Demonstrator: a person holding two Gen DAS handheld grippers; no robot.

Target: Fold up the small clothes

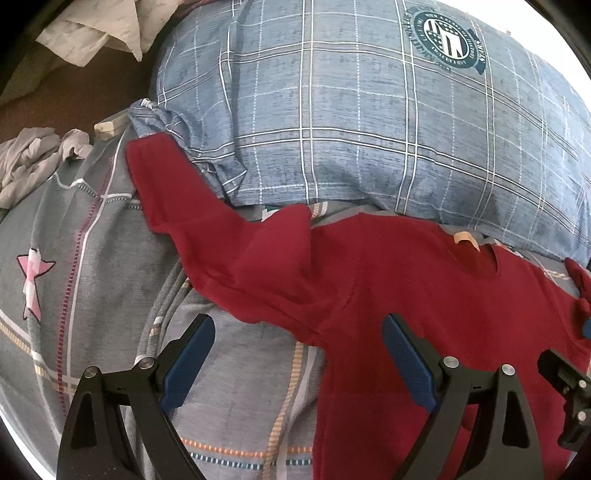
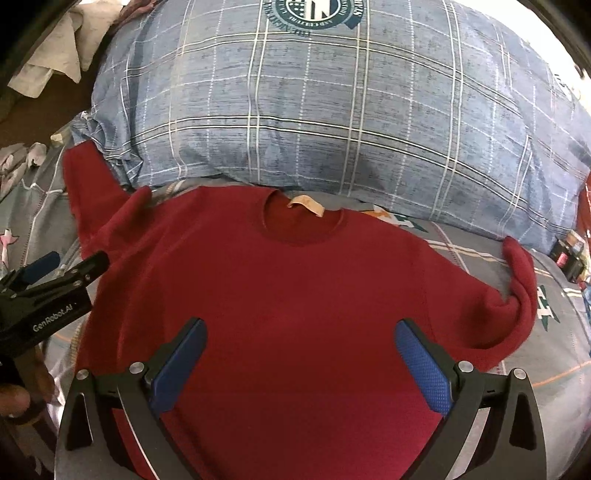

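Observation:
A dark red long-sleeved sweater (image 2: pixel 295 288) lies flat on the bed, neck with a tan label (image 2: pixel 306 205) toward the pillow. Its left sleeve (image 1: pixel 207 225) runs up and left, partly bunched; its right sleeve (image 2: pixel 517 288) bends back at the cuff. My left gripper (image 1: pixel 299 343) is open and empty, hovering over the left armpit area and the bedsheet. My right gripper (image 2: pixel 301 343) is open and empty above the sweater's chest. The left gripper also shows at the left edge of the right wrist view (image 2: pixel 70 271).
A large blue plaid pillow (image 1: pixel 351 122) lies just behind the sweater. The grey patterned bedsheet (image 1: pixel 92 258) covers the bed. Crumpled pale cloth (image 1: pixel 33 158) lies at the far left. A white garment (image 1: pixel 92 29) lies at top left. Small dark items (image 2: pixel 567 254) sit at the right.

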